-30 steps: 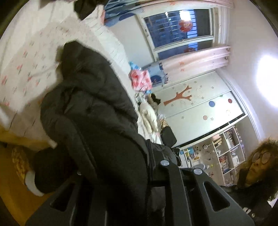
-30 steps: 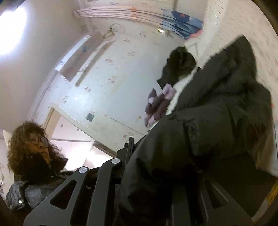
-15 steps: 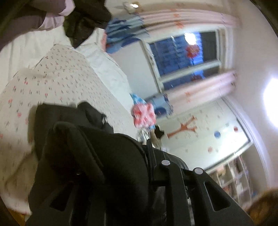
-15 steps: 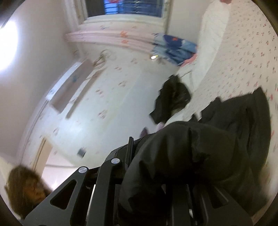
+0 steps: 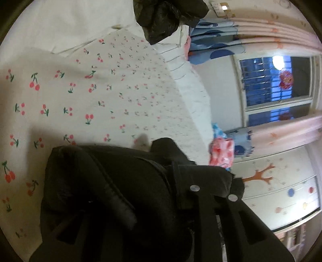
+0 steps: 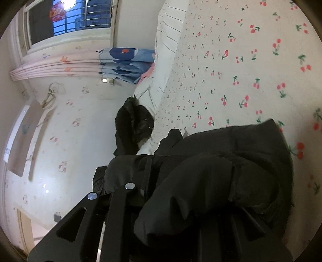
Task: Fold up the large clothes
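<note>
Left wrist view: left gripper [image 5: 167, 201] is buried in a thick fold of the black padded jacket [image 5: 112, 191]. Cloth sits between the fingers; the jaws have just been opening a little, and whether the pads press on it I cannot tell. The jacket bunches in the near foreground, over the cherry-print bedspread [image 5: 80, 100], which lies bare beyond it. A second dark garment [image 5: 167, 16] lies heaped at the far end of the bed. Window [image 5: 275, 84] and curtains on the right.

Right wrist view: right gripper [image 6: 181, 201] is likewise smothered by the jacket [image 6: 221, 171], with cloth between the fingers. Its jaws have also just been opening; whether the grip holds is hidden by the fabric. Bedspread [image 6: 241, 60] stretches away on the right, the other dark garment [image 6: 132, 125] at its far edge near the wall.

Progress, as judged: the jacket is doubled over on itself, so one fold looks laid down. Flattening, further folds, and the second garment appear left.
</note>
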Demonstrator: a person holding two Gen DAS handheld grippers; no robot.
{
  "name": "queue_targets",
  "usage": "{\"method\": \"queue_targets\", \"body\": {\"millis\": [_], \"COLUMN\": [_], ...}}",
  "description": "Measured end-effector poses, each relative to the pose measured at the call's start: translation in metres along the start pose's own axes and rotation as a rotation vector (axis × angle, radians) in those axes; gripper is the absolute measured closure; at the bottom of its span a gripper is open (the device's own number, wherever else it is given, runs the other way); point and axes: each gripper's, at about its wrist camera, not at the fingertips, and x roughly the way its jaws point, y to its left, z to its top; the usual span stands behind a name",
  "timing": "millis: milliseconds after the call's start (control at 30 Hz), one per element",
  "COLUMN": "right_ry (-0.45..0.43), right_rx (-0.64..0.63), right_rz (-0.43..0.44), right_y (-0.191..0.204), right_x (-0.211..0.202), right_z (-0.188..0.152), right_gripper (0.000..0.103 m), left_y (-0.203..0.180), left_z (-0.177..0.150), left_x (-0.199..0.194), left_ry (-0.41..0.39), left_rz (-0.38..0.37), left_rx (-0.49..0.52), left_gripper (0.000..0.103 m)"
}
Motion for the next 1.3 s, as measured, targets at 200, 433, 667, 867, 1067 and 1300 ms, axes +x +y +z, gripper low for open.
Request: {"method": "queue_targets", "body": {"millis": [200,433,667,867,1067,1300], "right_ry": [-0.008,-0.058,-0.039,-0.048,-0.078,-0.044], "right_rx": [0.044,-0.165,-0.363,-0.557,-0.656,-0.610], "right_rz": [0.091,0.009,-0.193,-0.456,-0.634,-0.791], "right_y": [0.017,0.085,0.131,0.150,0.131,0.056], "right_x": [-0.012,-0.039,-0.024,0.023,0.077,0.122], "right_z": [0.010,-0.013,-0.039,-0.058,-0.055,-0.023], "right_gripper": [0.014,0.007,0.007,0.007,0.007,0.007], "left_y": [-0.017,-0.064,-0.151,-0.181,-0.167,-0.133], "left_z": [0.014,0.013,-0.023,-0.082,-0.099,-0.101], "left_x": [-0.023,-0.068,-0.068,-0.020,0.036,0.079], "left_ry": [0.018,-0.072,-0.264,-0.258,-0.232,-0.163], "left_rz": [-0.168,-0.241,0.312,0.390,0.480,0.538], "left_rx": [-0.065,-0.024,0.485,0.805,0.881,0.852], "left_gripper": [0.045,0.015,0.007,0.007,0.007,0.007]}}
